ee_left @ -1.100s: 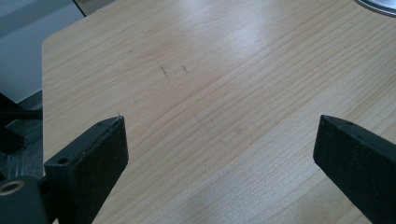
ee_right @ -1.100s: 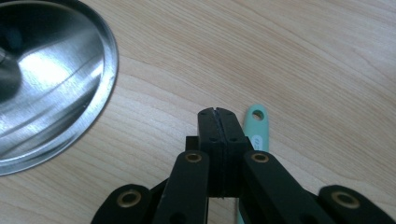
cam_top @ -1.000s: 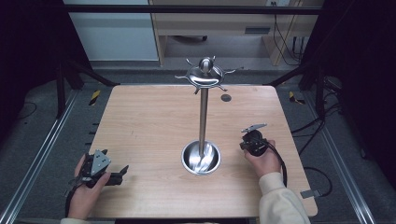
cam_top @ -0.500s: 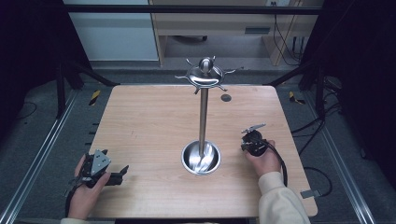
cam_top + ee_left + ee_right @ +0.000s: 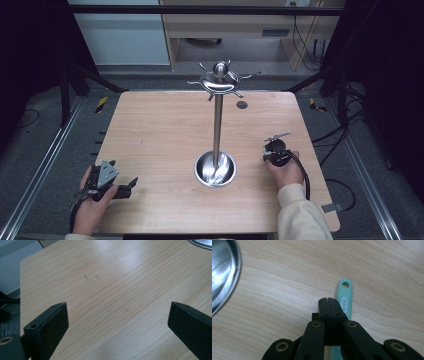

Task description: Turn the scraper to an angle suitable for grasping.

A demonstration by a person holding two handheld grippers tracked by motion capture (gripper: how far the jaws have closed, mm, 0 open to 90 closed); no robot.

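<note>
A tall metal stand [image 5: 217,120] rises from a round steel base [image 5: 215,169] at the table's middle, with hooked arms around its knob on top. My right gripper [image 5: 274,148] rests on the table just right of that base, held by a hand. In the right gripper view the jaws [image 5: 329,300] are shut flat together, and a mint-green handle [image 5: 345,293] with a hanging hole lies on the wood beneath them. The base's rim [image 5: 223,275] shows at the left. My left gripper [image 5: 131,183] lies at the front left corner, open [image 5: 117,307] over bare wood.
The wooden table [image 5: 165,130] has a small dark round spot [image 5: 242,104] near its far edge, behind the stand. Black frame posts and metal rails flank the table on both sides. A cable [image 5: 303,175] trails from the right gripper.
</note>
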